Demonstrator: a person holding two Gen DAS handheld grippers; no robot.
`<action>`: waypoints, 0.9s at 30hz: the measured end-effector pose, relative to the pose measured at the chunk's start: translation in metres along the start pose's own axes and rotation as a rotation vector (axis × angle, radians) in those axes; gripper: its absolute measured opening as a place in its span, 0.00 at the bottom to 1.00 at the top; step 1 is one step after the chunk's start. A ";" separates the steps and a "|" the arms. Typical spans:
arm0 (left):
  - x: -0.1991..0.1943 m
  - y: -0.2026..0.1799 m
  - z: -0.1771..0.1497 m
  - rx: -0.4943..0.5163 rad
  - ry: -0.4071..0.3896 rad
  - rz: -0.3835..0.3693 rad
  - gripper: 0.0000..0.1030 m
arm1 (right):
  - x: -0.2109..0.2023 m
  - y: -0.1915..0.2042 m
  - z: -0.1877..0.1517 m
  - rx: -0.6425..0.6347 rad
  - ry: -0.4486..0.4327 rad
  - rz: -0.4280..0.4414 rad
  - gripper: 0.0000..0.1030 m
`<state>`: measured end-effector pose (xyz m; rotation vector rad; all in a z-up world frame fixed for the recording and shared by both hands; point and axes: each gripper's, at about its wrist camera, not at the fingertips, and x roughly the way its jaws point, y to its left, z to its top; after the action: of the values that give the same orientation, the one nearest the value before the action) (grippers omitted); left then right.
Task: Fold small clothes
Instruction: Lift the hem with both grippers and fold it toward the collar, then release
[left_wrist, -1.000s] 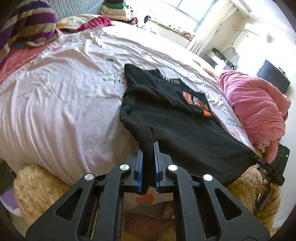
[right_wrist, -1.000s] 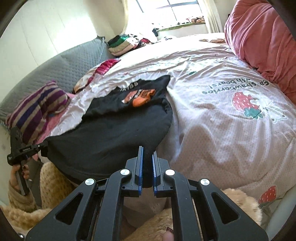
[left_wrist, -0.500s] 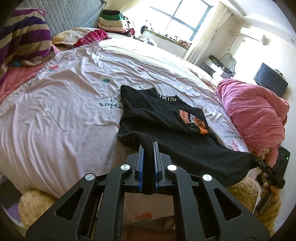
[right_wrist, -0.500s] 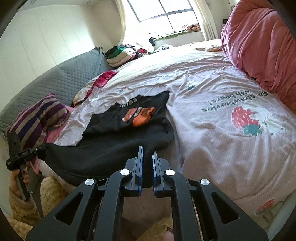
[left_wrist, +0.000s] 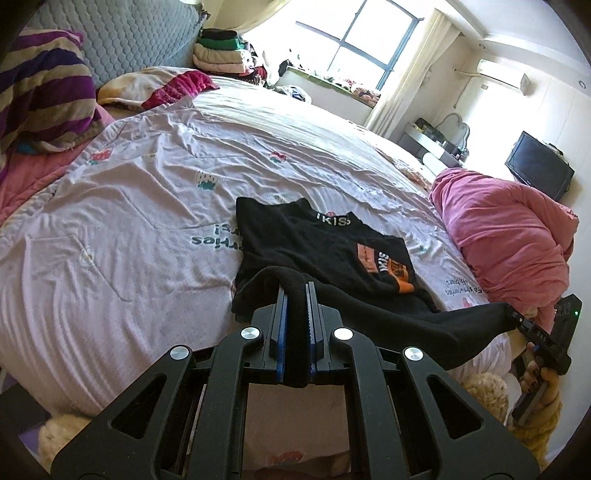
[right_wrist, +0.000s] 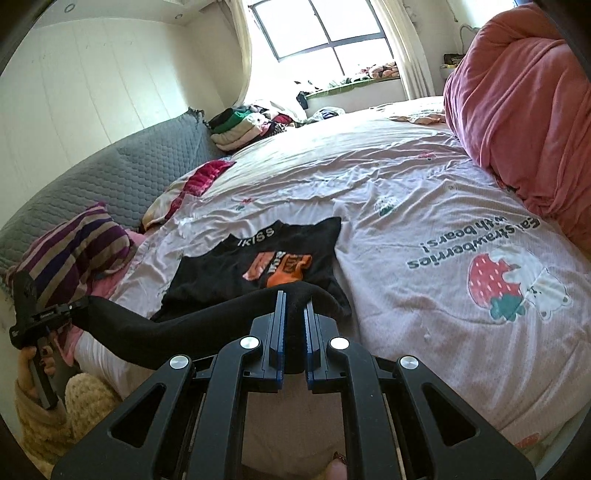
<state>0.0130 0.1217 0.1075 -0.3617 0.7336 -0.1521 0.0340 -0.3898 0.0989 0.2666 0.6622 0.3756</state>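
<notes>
Left gripper (left_wrist: 294, 317) and right gripper (right_wrist: 291, 325) each clench a bottom corner of the black printed cotton T-shirt (left_wrist: 317, 243), hem lifted. Its collar end lies toward twelve o'clock on the lilac strawberry-print bedsheet (left_wrist: 122, 229). Apparently the first fold is only beginning; the rest remains.

A small black top (left_wrist: 314, 240) lies on a pink strawberry-print bedspread (left_wrist: 129, 221). It has white lettering on its collar band and an orange-and-white patch on the chest. The collar end rests flat on the bedspread, farthest from the bed's near edge. The bottom hem is lifted off the bedspread at its two corners, stretched in a sagging band above the near edge.
</notes>
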 end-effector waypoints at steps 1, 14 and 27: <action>0.001 0.000 0.003 -0.001 -0.003 -0.002 0.03 | 0.002 0.000 0.003 0.002 -0.004 -0.002 0.07; 0.018 -0.001 0.034 0.001 -0.047 -0.001 0.03 | 0.032 -0.005 0.039 0.039 -0.038 -0.034 0.07; 0.045 0.003 0.058 0.027 -0.054 0.045 0.03 | 0.080 -0.008 0.070 0.060 -0.056 -0.090 0.07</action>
<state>0.0852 0.1279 0.1178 -0.3217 0.6853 -0.1090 0.1391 -0.3723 0.1059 0.3028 0.6285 0.2615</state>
